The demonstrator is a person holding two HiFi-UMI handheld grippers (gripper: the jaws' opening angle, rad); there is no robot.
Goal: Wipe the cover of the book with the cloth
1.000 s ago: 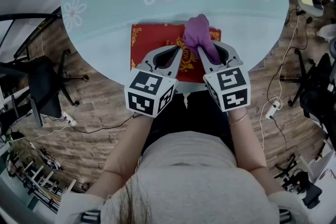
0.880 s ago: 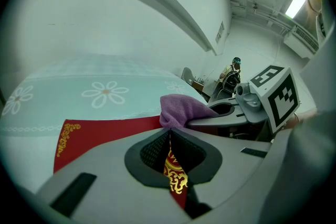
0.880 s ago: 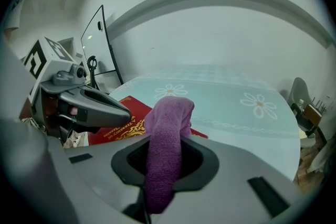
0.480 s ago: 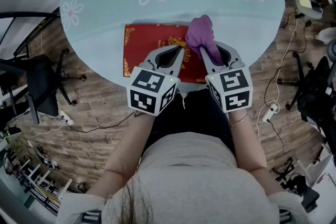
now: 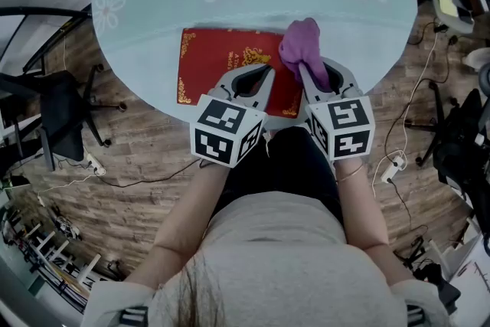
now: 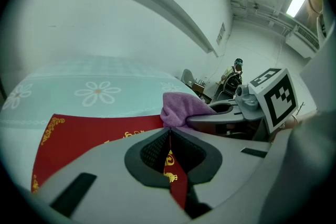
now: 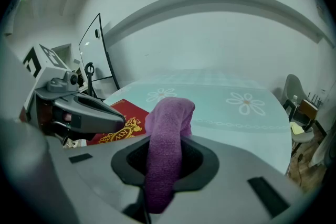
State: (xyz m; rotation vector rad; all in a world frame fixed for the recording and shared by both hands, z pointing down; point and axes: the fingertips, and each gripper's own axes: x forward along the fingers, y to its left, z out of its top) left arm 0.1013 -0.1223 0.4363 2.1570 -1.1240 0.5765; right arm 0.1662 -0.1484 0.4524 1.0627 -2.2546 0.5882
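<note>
One red book (image 5: 222, 61) at the near edge of a round table (image 5: 153, 4).
Head view: the left gripper (image 5: 269, 70) is over the book's lower right part; the purple cloth (image 5: 301, 46) sits at its upper right corner. Left gripper view: jaws together, with the red cover showing behind them. Right gripper view: the right gripper (image 7: 165, 136) is clamped on the cloth.

Nothing is coming through clearly enough to read. The red book (image 5: 218, 65), lying at the near edge of the table (image 5: 153, 4), is showing gold lettering and an emblem on its cover, too small and blurred to make out. The left tongs (image 5: 265, 74) and right tongs (image 5: 309, 77) are showing only black-and-white square marker patterns.
</note>
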